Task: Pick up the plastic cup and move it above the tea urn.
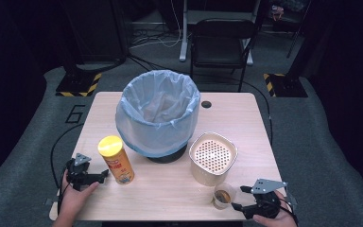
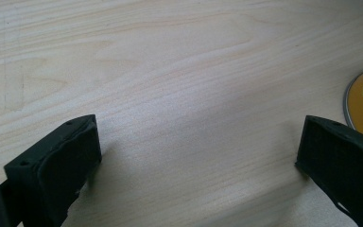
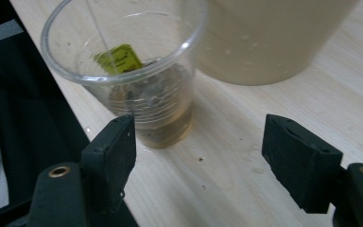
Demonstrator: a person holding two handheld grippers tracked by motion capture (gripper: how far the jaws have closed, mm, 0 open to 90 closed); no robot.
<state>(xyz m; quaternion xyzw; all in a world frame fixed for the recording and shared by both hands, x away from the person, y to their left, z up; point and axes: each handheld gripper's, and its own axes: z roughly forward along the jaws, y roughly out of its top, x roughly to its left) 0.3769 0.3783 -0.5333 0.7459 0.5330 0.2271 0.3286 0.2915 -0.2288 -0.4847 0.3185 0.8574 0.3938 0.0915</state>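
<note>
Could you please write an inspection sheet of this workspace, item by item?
Surface: wooden table, a few droplets near the clear cup.
Job's things: the clear cup holds brown liquid and a tea bag with a yellow tag; beige strainer tub stands just behind it.
Clutter: yellow-lidded chip can; bin with blue liner.
Grippers: left gripper open over bare wood; right gripper open, the cup just ahead of its jaws, untouched.
Cables: black cable off the left edge.
Surroundings: black chair, grey floor.
</note>
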